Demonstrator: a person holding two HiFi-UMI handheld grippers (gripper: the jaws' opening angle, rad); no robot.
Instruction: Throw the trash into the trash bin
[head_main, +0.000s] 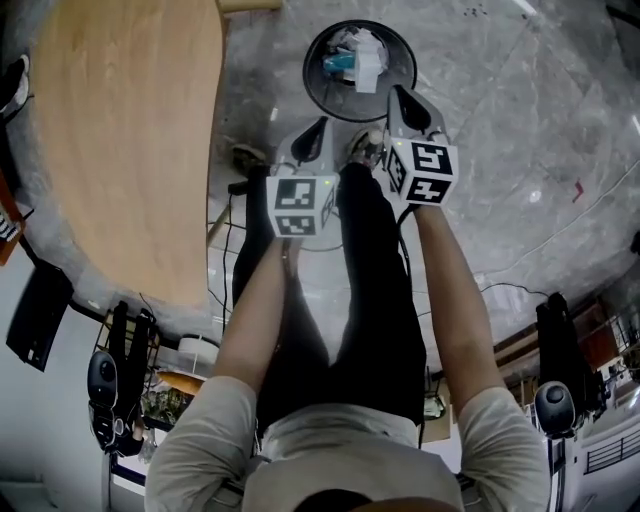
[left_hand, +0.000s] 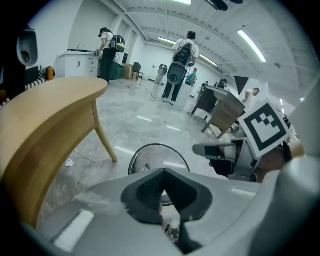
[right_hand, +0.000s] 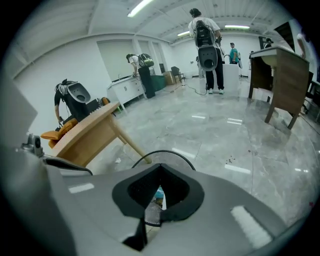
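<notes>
**Item:** wire-mesh trash bin (head_main: 309, 78), black and round, at top centre of the head view, standing on the grey stone floor.
**Contents:** trash (head_main: 357, 58), crumpled white paper with a teal piece, lying inside the bin.

**Item:** left gripper (head_main: 320, 126), just below the bin's lower left rim. Its jaws are together with nothing between them.

**Item:** right gripper (head_main: 402, 96), at the bin's right rim. Its jaws are together too, and empty (the teal piece shows through the gap behind its tips, down in the bin, not held).

**Item:** wooden table (head_main: 130, 130), upper left of the frame, well apart from the bin.

**Item:** cables (head_main: 236, 187), loose on the floor left of the person's legs.

**Item:** small white scrap (left_hand: 69, 162), on the floor by the table leg, at the left of the left gripper view.

**Hazards, as judged:**
- Both grippers hang close to the rim and the bin looks light, so a careless swing could clip it and tip the paper out.
- A step toward the left of the frame could catch the cables.
- If the scrap counts as trash, the job is not finished, and the closed jaws must part before taking it.
</notes>
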